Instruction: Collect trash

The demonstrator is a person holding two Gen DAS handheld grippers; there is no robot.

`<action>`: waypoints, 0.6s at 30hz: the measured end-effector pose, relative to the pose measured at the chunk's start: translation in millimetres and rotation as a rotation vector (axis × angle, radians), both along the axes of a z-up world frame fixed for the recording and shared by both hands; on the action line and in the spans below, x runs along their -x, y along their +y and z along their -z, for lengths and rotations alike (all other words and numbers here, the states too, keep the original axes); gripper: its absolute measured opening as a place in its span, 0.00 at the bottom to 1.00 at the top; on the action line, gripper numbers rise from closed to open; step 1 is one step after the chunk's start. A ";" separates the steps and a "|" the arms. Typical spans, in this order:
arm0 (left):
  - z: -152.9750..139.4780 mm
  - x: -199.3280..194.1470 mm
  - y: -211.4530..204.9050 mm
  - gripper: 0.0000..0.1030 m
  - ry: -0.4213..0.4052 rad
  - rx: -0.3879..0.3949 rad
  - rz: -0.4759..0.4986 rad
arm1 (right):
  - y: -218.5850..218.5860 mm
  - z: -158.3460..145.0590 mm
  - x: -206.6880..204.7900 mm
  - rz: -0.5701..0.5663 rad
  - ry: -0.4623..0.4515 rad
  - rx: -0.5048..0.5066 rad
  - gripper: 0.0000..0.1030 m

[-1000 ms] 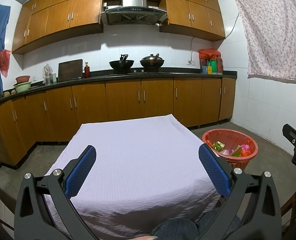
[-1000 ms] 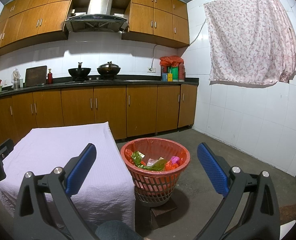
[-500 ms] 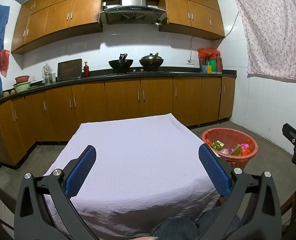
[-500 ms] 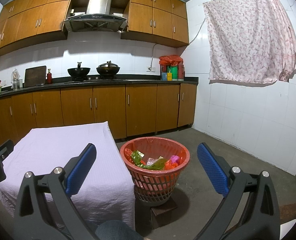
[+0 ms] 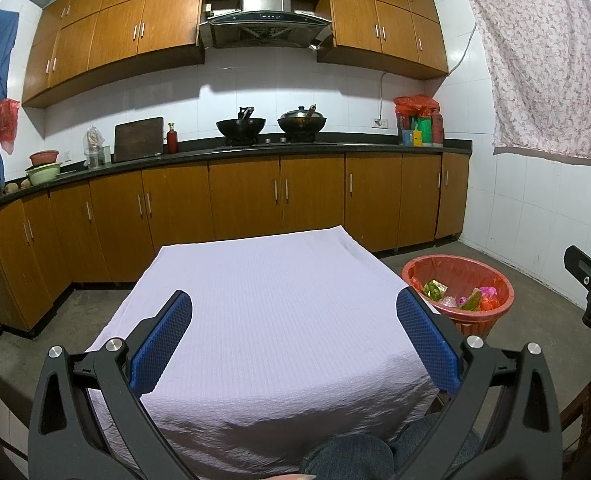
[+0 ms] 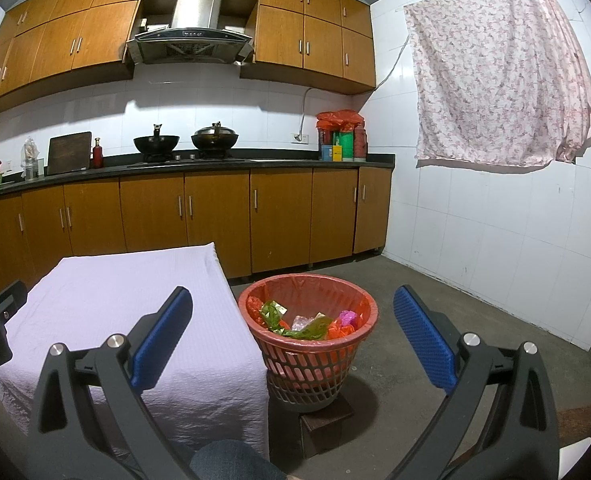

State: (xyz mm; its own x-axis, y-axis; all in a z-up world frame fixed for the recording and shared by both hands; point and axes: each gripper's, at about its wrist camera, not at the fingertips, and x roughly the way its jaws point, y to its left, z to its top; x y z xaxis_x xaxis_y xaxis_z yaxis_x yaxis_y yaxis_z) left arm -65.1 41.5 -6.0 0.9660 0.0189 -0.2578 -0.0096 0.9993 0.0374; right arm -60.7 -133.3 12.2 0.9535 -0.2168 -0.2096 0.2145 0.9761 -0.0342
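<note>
**Both tongs empty above the cleared desk; trash sits in the basket**

While both tools hover over the near edge of the desk, nothing is held in either one. Left tongs [image 5: 294, 336]: blue ribbed pads [image 5: 162, 344] spread wide, gap empty, aimed across the lavender ribbed cloth covering the desk [image 5: 271, 312]. Right tongs [image 6: 293, 334]: pads likewise spread wide, gap empty, aimed at the floor just right of the desk.

Task object: the red plastic lattice waste basket with a red liner bag [image 6: 310, 364] stands on the grey concrete floor [image 6: 435, 308], just beside the desk's right edge, raised on a small dark block [image 6: 324, 420]. Inside it lies mixed trash [image 6: 307, 324]: green wrappers, a pink crumpled piece, orange-red scraps and a clear wrapper. From the left wrist view the same basket [image 5: 483, 320] appears to the right of the desk, beyond the right pad.

A blue-jeans knee of the person [image 5: 347, 456] shows at the bottom edge, under the desk's near side.

Background: brown wooden cabinets [image 5: 247, 200] below a black counter, two black woks on the stove [image 5: 271, 124], a pink floral cloth hanging on the white tiled wall [image 6: 499, 72].
</note>
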 end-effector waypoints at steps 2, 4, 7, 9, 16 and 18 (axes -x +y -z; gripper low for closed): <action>0.4 1.1 -0.4 0.98 0.000 0.000 0.000 | 0.1 0.0 0.2 0.000 0.000 0.000 0.96; 0.2 1.0 -0.3 0.98 0.001 0.001 -0.001 | 0.1 -0.2 0.1 0.000 0.000 0.000 0.96; 0.0 1.0 -0.1 0.98 0.001 0.002 -0.001 | 0.1 -0.3 0.0 0.001 0.001 0.000 0.96; 0.4 0.1 0.1 0.98 0.000 0.001 -0.001 | 0.2 -0.3 0.0 0.000 0.001 0.000 0.96; 5.4 2.5 -1.5 0.98 -0.003 0.002 -0.006 | 0.5 -0.1 0.6 0.001 0.001 0.000 0.96; 5.8 2.5 -0.2 0.98 -0.001 0.006 -0.005 | 0.4 -0.1 0.5 0.001 0.001 -0.001 0.96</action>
State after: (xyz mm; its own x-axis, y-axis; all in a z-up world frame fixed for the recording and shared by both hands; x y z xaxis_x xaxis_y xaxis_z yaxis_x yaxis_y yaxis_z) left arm -67.6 41.3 -11.8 0.9661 0.0222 -0.2572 -0.0147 0.9994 0.0312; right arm -61.2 -132.9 12.4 0.9529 -0.2178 -0.2110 0.2155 0.9759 -0.0339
